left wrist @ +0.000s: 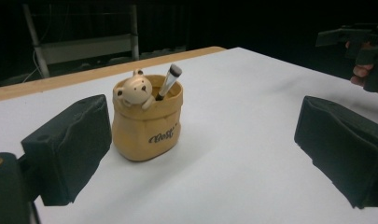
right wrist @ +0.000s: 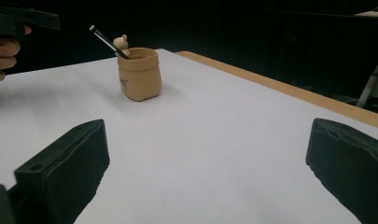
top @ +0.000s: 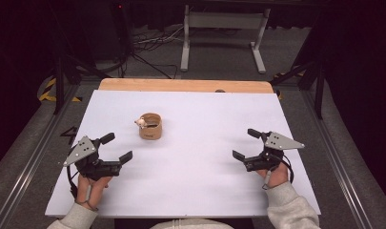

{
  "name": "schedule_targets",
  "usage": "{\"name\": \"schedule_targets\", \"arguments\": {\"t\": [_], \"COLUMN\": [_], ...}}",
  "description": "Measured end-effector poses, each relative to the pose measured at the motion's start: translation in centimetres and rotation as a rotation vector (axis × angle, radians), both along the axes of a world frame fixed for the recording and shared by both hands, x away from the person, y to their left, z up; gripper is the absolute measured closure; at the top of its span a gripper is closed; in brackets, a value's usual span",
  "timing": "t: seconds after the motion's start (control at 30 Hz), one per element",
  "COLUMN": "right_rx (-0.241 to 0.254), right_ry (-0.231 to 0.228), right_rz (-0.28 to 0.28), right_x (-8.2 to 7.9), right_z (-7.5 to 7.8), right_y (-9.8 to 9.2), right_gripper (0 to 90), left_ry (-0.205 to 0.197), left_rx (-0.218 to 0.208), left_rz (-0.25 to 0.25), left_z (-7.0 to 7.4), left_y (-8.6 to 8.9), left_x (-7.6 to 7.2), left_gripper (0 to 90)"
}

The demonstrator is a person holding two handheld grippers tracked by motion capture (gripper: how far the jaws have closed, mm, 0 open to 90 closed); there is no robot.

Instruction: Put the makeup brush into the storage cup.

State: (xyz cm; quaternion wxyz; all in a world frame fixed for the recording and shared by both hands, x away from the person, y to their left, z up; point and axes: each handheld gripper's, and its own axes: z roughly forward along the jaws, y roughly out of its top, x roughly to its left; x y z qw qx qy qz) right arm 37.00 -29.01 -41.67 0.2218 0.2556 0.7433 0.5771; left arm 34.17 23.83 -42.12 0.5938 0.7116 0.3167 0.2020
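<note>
Left gripper [top: 116, 147] at lower left of high view, held in left hand [top: 91, 187], jaws spread wide, nothing between them, pointing toward upper right. Right gripper [top: 244, 144] at lower right of frame, held in right hand [top: 275, 175], jaws likewise wide apart and empty, pointing toward upper left. Both forearms enter from bottom edge, grey sleeves at wrists. Grippers well apart.

Each hand carried a black two-jaw gripper — the left gripper [top: 118, 147] and the right gripper [top: 246, 143] — topped by a grey three-cornered plate dotted with small dark screws. The jaws were thick, blocky black pads, slightly dimpled. Black cables looped at both wrists — the sleeves were pale grey fleece.
</note>
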Motion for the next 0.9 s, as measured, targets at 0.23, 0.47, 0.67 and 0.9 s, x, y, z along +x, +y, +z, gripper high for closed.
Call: {"name": "schedule_targets", "arguments": {"t": [0.23,0.47,0.67,0.9], "right_rx": [-0.006,0.009,-0.02,-0.025], "right_ry": [-0.005,-0.009,-0.001,0.01], "right_rz": [0.007,0.032,0.011,0.006], "right_x": [-0.1,-0.4,-0.5,-0.3], "right_z": [-0.5,-1.2,-1.7,-1.9], "right_y": [-0.1,0.3,0.5,0.5], "right_gripper": [0.0,0.0,0.0,0.0], "left_ry": [0.014,0.002,0.027,0.022], "left_rx": [0.025,0.008,-0.005,0.049], "left_rz": [-0.002,0.003,-0.015,0.001], "left_z": [-1.0,-1.8,-2.6,-2.9], "left_y": [0.2,0.8,1.1,0.6], "left_x": [-0.1,-0.2,0.1,0.2], "left_gripper": [4.7,4.5,4.5,4.4]}}
